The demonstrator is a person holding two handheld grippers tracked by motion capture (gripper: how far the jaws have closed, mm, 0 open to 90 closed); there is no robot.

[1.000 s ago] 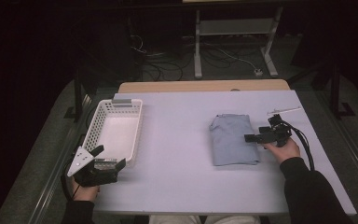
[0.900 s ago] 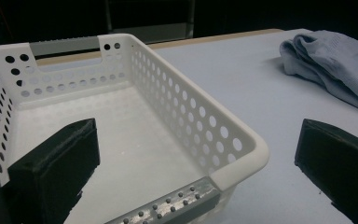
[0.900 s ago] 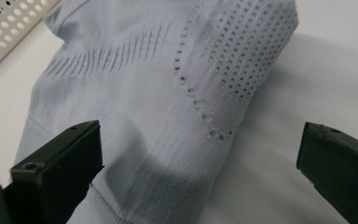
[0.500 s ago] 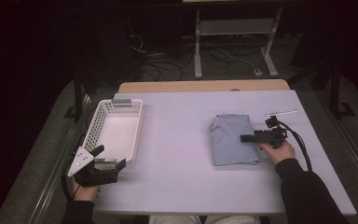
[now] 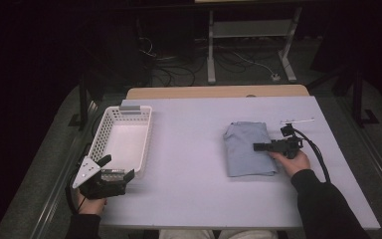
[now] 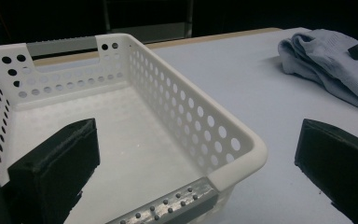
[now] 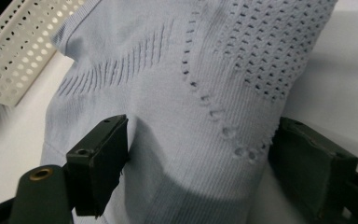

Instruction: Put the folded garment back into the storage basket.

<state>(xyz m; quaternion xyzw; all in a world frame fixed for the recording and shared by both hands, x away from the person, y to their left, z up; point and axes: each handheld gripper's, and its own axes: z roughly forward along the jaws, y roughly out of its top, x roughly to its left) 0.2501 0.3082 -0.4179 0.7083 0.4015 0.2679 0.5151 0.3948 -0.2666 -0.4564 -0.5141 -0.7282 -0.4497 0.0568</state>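
A folded light-blue knit cloth [image 5: 248, 148] lies on the right half of the white table. My right gripper [image 5: 256, 146] reaches onto it from its right side. In the right gripper view the gripper [image 7: 200, 154] is open, with the ribbed cloth [image 7: 191, 93] bunched between the two jaws. A white perforated basket [image 5: 102, 134] stands empty at the left. My left gripper [image 5: 120, 172] rests open at the basket's near right corner. In the left gripper view the left gripper [image 6: 196, 154] has its jaws on either side of the basket's corner [image 6: 242, 140], and the cloth [image 6: 335, 60] lies far off.
A thin white stick [image 5: 298, 120] lies behind the right hand. The right gripper's cable [image 5: 321, 157] loops along the table's right side. A wooden strip [image 5: 219, 92] borders the far edge. Bare tabletop [image 5: 189, 149] lies between basket and cloth.
My right gripper has slid left, from beside the cloth's right edge onto the cloth. The left gripper has stayed still.
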